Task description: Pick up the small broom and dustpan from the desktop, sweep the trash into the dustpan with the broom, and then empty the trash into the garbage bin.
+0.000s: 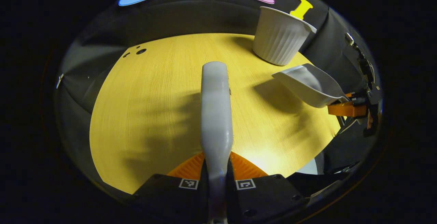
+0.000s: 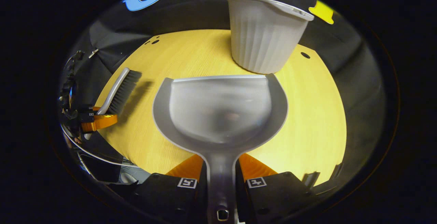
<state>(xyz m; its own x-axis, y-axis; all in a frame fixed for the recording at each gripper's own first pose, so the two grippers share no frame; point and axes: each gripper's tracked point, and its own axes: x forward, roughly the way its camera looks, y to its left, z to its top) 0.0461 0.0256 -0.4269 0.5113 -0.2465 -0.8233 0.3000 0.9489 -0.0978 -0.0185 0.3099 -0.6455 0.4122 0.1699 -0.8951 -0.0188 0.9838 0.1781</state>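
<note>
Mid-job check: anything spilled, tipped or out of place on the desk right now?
Nothing stands out. The bin stands upright on the desktop, with no spill that I can see. The left gripper holds the broom; the right gripper holds the dustpan by its handle. A faint smudge inside the pan is too blurred to identify.

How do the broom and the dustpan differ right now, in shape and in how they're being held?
The broom is long and narrow with dark bristles along one side; the dustpan is a broad open scoop with raised walls. The broom sits in the left claw out to the side of the table, while the dustpan sits in the right claw with its front edge toward the garbage bin. Both are light grey, gripped by their handles and lifted off the table.
</note>
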